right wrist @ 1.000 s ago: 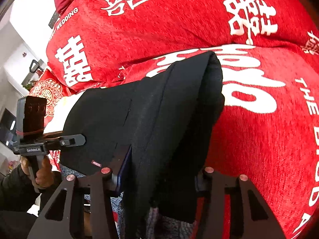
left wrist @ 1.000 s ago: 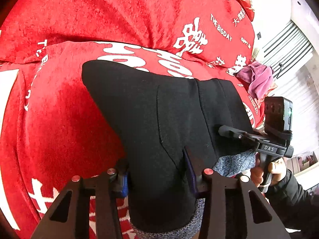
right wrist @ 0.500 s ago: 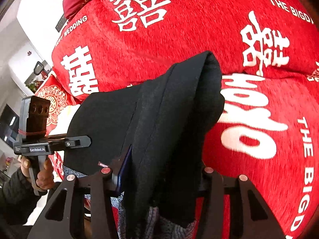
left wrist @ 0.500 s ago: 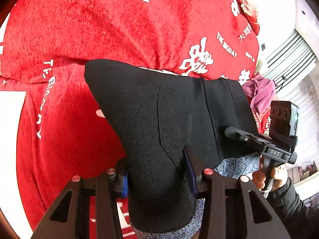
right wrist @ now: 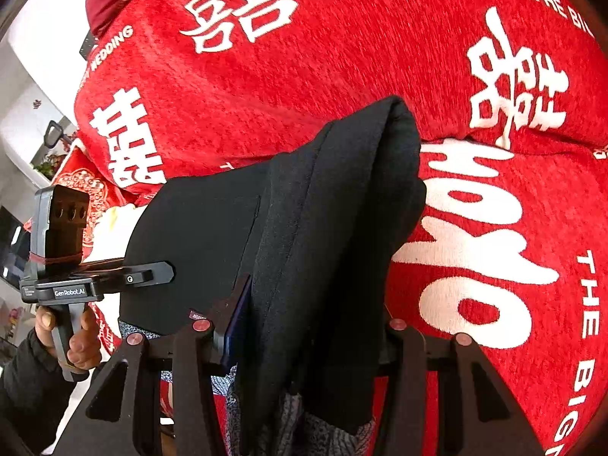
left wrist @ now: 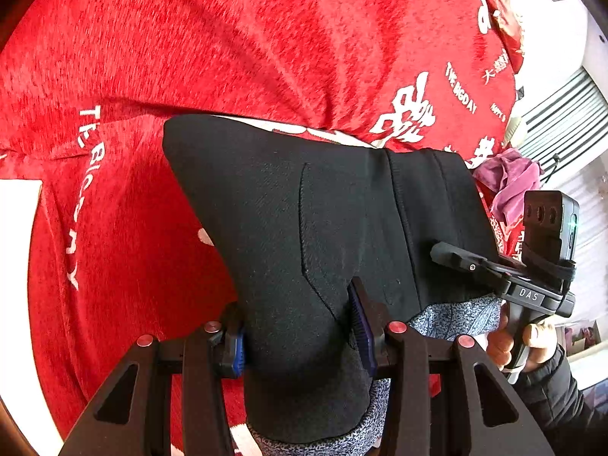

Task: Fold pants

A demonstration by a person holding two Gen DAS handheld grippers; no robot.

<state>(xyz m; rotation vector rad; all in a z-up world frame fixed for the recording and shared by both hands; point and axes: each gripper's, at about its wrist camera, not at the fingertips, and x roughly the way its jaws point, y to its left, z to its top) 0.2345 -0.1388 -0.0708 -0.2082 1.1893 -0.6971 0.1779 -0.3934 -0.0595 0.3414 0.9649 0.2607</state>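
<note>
Both grippers are up off the sofa with the black pants point(left wrist: 304, 235) stretched between them — a folded bundle, black on the outside with a grey speckled lining point(left wrist: 456, 313) peeking out along the near edge. In the left wrist view the left gripper point(left wrist: 300, 332) has its jaws clamped on the near left end of the pants, the blue pads point(left wrist: 361, 326) pressed into thick black fabric on both sides, a curved pocket seam running just above them. Off to the right of that view the right gripper point(left wrist: 456, 258) bites the other end of the bundle, a hand point(left wrist: 528, 342) in a dark sleeve wrapped round its handle. From the right wrist the right gripper point(right wrist: 304, 326) shows its jaws closed on several hanging layers of the pants point(right wrist: 323, 228), one blue pad point(right wrist: 237, 315) flat against the cloth, the other hidden behind the folds. At the left of that view the left gripper point(right wrist: 152, 273) holds the far flat panel, its handle gripped by a hand point(right wrist: 81, 338). The pants hang in the air above the red sofa cover point(right wrist: 475, 228) printed with large white characters, and a pink-purple cloth point(left wrist: 509, 178) lies crumpled at the far right end of the sofa.
</note>
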